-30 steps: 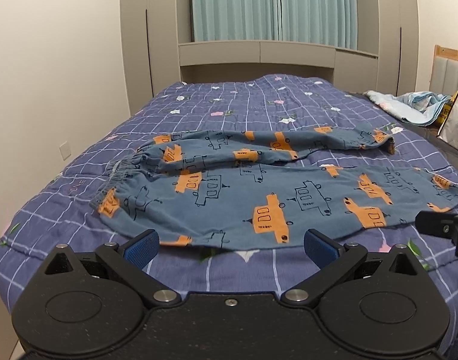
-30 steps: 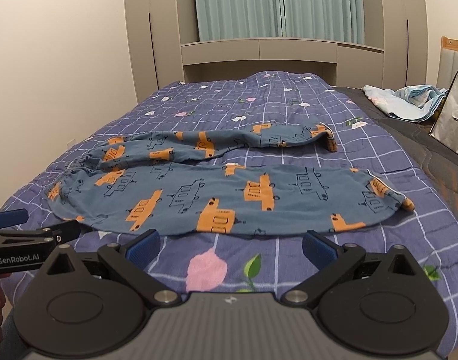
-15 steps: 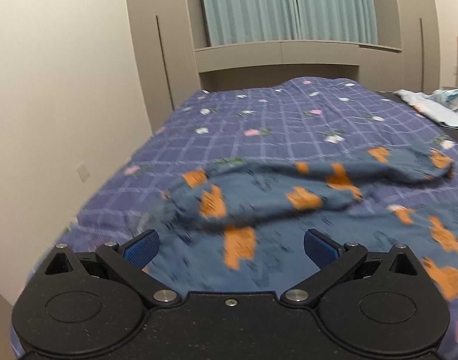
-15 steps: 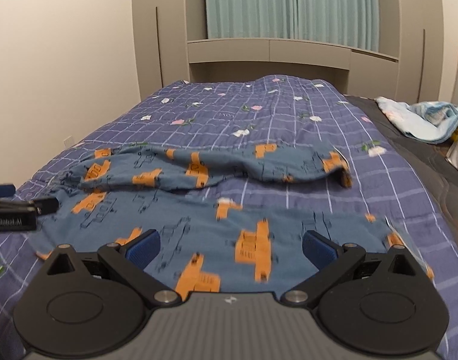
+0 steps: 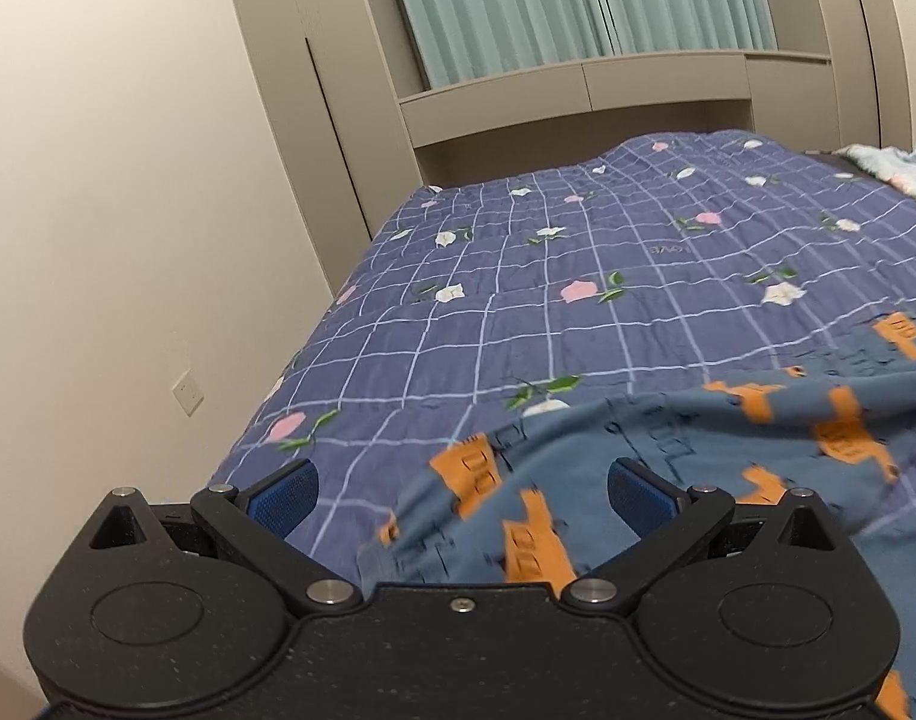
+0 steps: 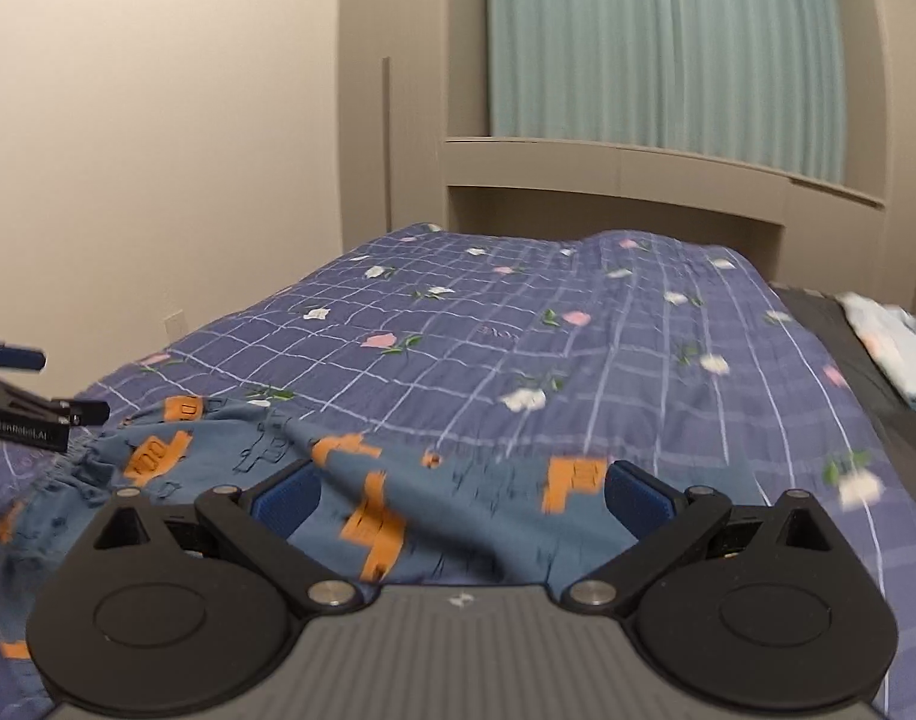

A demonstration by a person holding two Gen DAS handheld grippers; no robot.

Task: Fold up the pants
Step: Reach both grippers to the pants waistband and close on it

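Both claws have advanced since the earlier frames and now sit low over the blue cotton pants with orange vehicle prints (image 5: 667, 468), spread on the purple checked floral bedspread (image 5: 577, 252). We see our left claw (image 5: 460, 489) and right claw (image 6: 460, 495) gaping wide, gripping nothing. Motion blur obscures the fabric beneath the right claw.
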